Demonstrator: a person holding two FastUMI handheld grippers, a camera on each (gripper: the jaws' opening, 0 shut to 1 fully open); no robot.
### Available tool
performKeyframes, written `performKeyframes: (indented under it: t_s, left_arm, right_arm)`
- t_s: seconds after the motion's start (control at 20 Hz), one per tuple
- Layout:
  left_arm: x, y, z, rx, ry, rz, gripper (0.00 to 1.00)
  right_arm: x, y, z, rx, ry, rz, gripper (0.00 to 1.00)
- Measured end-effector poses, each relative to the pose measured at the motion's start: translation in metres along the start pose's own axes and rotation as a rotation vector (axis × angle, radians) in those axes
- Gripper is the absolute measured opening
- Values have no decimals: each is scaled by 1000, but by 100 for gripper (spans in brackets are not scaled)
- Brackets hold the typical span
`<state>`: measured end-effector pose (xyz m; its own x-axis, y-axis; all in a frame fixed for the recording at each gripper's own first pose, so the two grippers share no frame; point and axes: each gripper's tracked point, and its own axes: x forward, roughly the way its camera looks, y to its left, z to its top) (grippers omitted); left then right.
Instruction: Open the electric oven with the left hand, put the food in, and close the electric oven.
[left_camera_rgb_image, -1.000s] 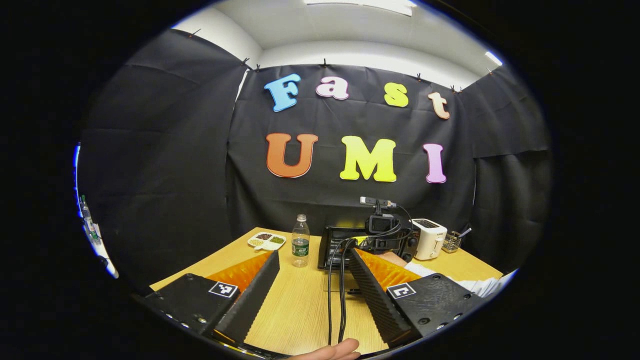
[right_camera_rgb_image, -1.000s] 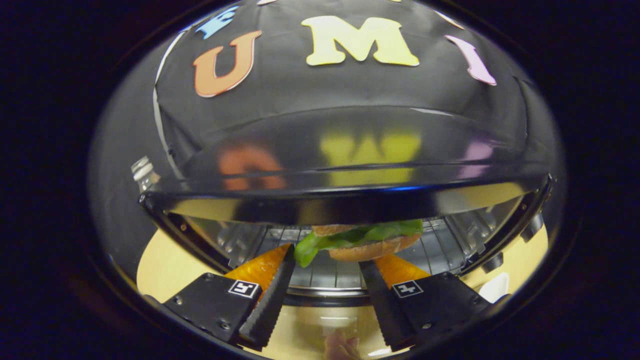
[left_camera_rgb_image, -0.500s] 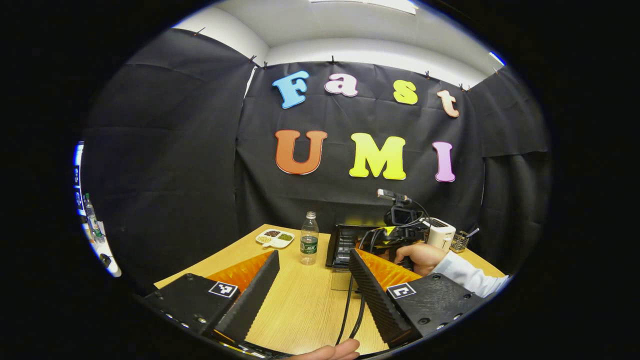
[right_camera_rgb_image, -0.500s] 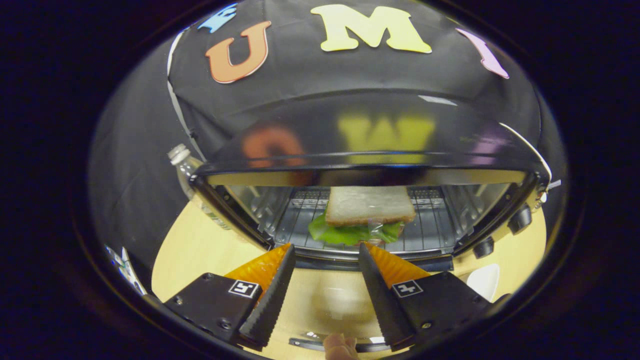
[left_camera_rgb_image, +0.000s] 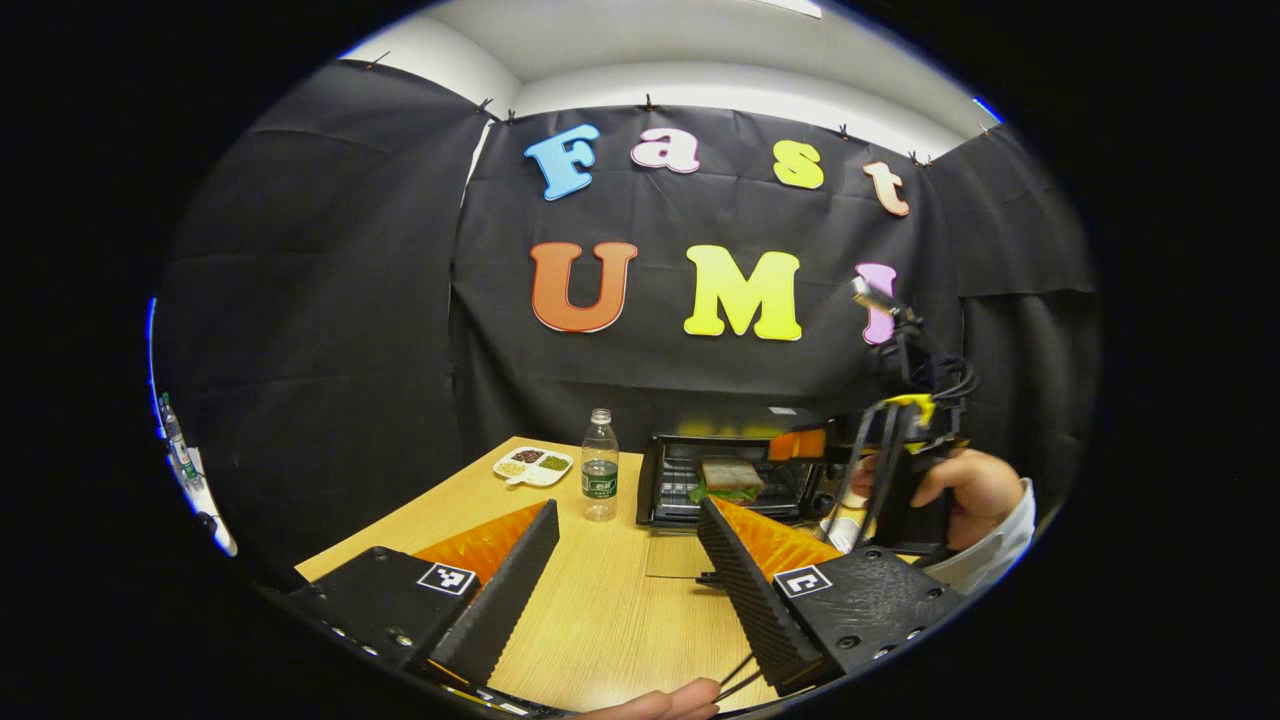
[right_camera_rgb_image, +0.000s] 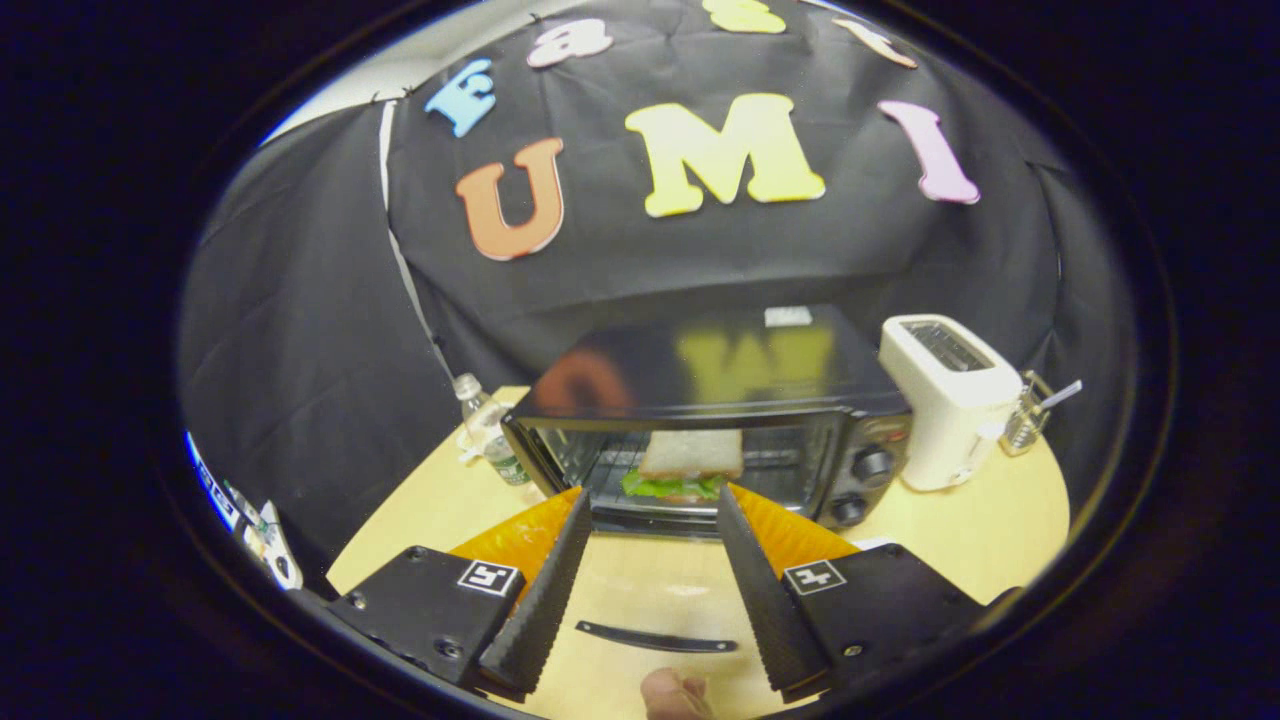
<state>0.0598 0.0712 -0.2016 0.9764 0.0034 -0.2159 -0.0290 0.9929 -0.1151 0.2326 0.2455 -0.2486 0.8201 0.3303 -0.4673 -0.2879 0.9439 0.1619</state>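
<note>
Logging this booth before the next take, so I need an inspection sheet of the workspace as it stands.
Surface: wooden table, light grain.
Job's things: electric oven at the back, its glass door folded down flat; sandwich on the rack inside.
Clutter: water bottle left of the oven; divided snack dish behind it; white toaster right of the oven; small wire basket beyond.
Grippers: left gripper open, empty, low over the table; right gripper open, empty, facing the oven.
Cables: black leads hanging from the right gripper.
Surroundings: black cloth wall.
</note>
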Motion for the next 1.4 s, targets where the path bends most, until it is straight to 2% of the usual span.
performKeyframes:
  t_s: [0.2,0.3,0.35,0.4,0.55,0.6,0.65,0.75,0.8,0.95,1.05,1.15,1.2,1.25,1.3,1.35,1.4]
  left_arm:
    - [25,-18,-18,8,44,-28,93]
    - [39,-28,-30,7,78,-38,93]
    - [47,-35,-39,7,98,-46,93]
    - [52,-42,-47,4,124,-55,93]
    - [69,-70,-81,2,204,-101,93]
    - [76,-79,-94,7,234,-110,93]
    - [81,-88,-109,13,270,-122,93]
    - [87,-104,-139,27,334,-147,93]
    - [89,-110,-152,38,361,-155,93]
    - [93,-118,-184,54,446,-153,93]
    - [95,-127,-196,58,478,-164,94]
    - [98,-134,-204,69,506,-186,93]
    - [100,-138,-209,73,524,-189,94]
    - [105,-140,-213,84,535,-185,93]
    - [109,-142,-217,96,546,-185,93]
    - [112,-144,-221,105,562,-182,93]
    - [116,-143,-225,110,578,-174,93]
  right_arm:
    - [-76,-50,38,-42,-234,-107,82]
    - [-111,-72,50,-63,-317,-154,82]
    - [-127,-81,56,-69,-352,-170,75]
    - [-145,-90,63,-79,-395,-184,82]
    - [-192,-112,81,-124,-512,-223,82]
    - [-204,-118,81,-143,-529,-238,82]
    - [-214,-122,81,-163,-543,-248,75]
    - [-226,-129,81,-193,-578,-248,77]
    - [-233,-139,83,-189,-598,-263,85]
    - [-242,-168,70,-128,-590,-289,86]
    - [-245,-184,66,-97,-591,-293,96]
    - [-246,-201,63,-90,-584,-329,96]
    - [-247,-204,62,-93,-578,-331,96]
    - [-246,-204,62,-94,-575,-319,89]
    - [-245,-200,63,-95,-583,-296,97]
    - [-245,-197,64,-94,-587,-274,89]
    - [-242,-200,62,-88,-585,-264,97]
